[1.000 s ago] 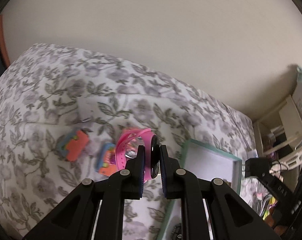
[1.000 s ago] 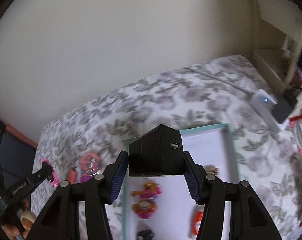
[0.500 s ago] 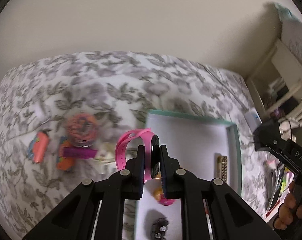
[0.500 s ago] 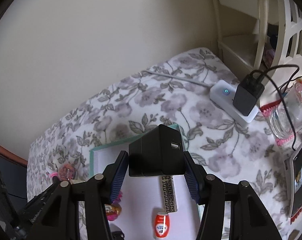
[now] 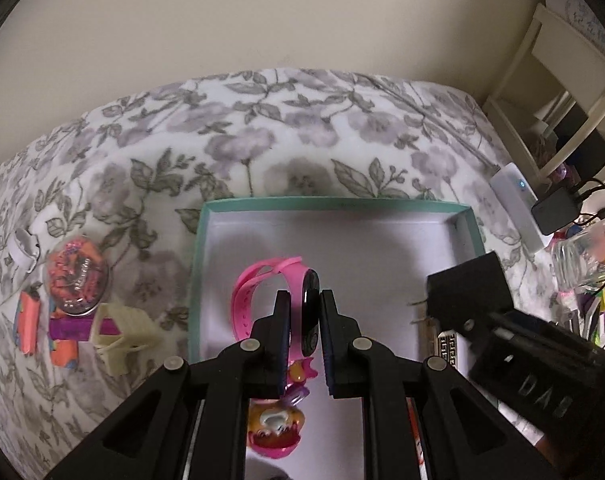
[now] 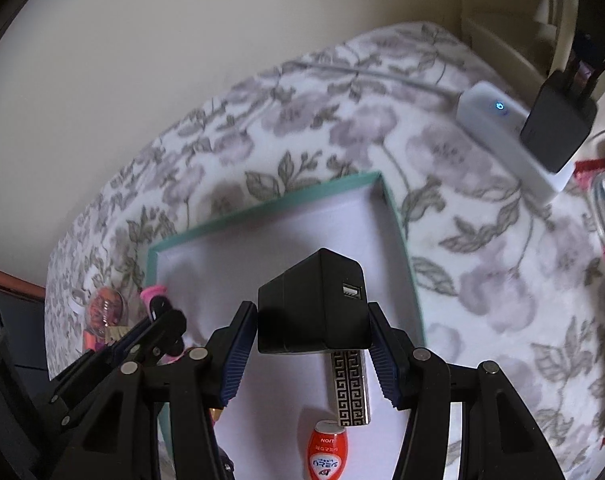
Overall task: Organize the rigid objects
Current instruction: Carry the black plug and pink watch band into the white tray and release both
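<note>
The pink watch (image 5: 274,300), mid-frame above the box (image 5: 334,205), is light with a floppy strap; the left gripper (image 5: 304,312) pinches its hard face. The right gripper (image 6: 312,320) clamps the blocky, slick charger (image 6: 312,308) by its flat sides.

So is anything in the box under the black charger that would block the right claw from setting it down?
Yes. The patterned silver bar lies on the box floor directly under the black charger in the right claw; white floor farther back looks bare.
</note>
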`<action>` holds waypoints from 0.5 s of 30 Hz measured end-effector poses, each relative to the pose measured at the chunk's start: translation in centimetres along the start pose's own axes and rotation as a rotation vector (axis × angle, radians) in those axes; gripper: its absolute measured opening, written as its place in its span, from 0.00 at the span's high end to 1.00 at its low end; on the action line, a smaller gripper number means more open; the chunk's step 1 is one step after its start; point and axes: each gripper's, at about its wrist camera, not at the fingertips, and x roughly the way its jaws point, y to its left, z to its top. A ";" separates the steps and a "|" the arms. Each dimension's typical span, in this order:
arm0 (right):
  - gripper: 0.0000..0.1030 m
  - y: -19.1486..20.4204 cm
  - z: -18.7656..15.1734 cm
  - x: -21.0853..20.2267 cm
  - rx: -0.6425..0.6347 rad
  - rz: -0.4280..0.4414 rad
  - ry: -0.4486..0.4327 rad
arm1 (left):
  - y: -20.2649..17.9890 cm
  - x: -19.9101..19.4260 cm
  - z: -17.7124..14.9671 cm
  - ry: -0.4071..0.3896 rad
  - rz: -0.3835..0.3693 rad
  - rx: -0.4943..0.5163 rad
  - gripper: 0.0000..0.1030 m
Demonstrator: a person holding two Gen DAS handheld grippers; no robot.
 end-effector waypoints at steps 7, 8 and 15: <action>0.44 -0.5 -0.4 1.5 0.004 -0.030 0.036 | 0.3 0.7 0.2 -0.008 0.008 -0.008 0.86; 0.44 -0.5 -0.4 1.6 0.004 -0.033 0.041 | 0.4 0.7 0.1 -0.009 0.010 -0.010 0.86; 0.44 -0.4 -0.3 0.9 -0.006 -0.031 0.021 | 0.5 0.4 0.0 -0.010 0.024 -0.021 0.83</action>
